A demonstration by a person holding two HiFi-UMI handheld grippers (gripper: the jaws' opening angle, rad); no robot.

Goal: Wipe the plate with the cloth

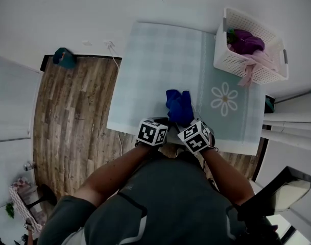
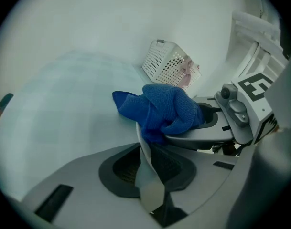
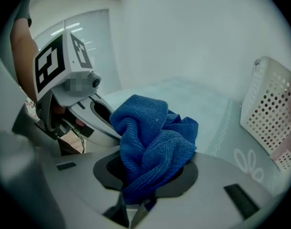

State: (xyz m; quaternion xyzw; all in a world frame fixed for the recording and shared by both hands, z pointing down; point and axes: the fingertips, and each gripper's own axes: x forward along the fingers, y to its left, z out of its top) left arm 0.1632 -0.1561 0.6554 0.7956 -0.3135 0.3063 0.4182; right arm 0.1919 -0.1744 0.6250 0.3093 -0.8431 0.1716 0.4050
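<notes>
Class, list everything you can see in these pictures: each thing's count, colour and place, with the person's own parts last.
plate: one, white, seen edge-on, clamped in the left tool
cloth: one, blue, bunched, held by the right tool, touching the plate
table: one, pale blue checked cover with a white daisy
basket: one, white, table's far right corner
clothes: purple and pink, in the basket
floor: brown wood look, left of the table
left tool: one, grey, shut on the plate
right tool: one, grey, shut on the cloth
arms: two, bare forearms, at the table's near edge
</notes>
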